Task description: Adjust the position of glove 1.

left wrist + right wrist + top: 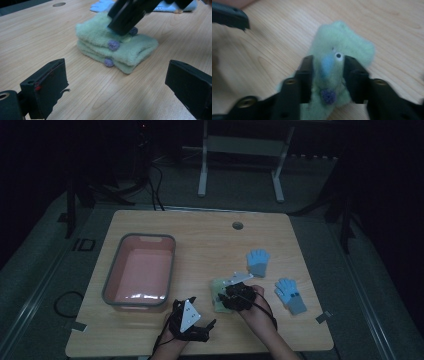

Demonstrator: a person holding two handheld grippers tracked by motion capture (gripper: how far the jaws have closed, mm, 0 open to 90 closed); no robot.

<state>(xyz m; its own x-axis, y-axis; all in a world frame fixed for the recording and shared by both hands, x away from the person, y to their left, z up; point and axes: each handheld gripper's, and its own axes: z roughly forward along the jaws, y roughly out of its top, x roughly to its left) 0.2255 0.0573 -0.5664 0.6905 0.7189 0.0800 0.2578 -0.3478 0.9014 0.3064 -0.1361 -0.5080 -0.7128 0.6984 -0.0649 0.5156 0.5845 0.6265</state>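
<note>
The green fleece cloth is a soft, pale mint piece folded over itself into a low stack of about three layers — the fuzzy edges of the layers face the left gripper view, one above another. Small purple pom-poms dot it, two along the folded side and one partly covered on top. A stitched face shows on its upper surface (a white eye with a black pupil and a light blue patch beside it). It lies flat on the worktop, near the front edge — right of the middle in the high view.
</note>
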